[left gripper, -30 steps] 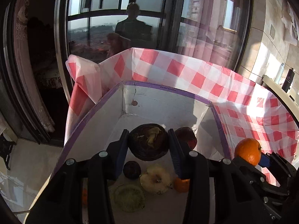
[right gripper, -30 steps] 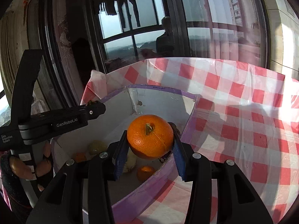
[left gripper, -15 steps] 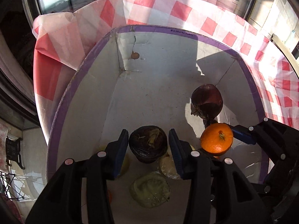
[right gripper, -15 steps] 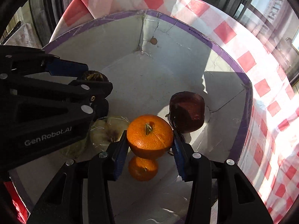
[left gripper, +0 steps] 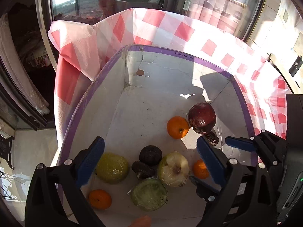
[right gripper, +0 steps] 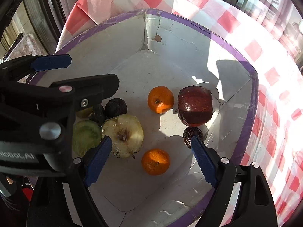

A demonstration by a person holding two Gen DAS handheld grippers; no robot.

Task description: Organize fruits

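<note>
Over the box, both grippers opening, empty — left gripper hides green fruit.

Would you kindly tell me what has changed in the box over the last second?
Both grippers let go: the left gripper dropped the dark fruit and the right gripper dropped its orange beside the red apple. Both sets of jaws are opening, empty. The other fruit and the box stayed put.
</note>
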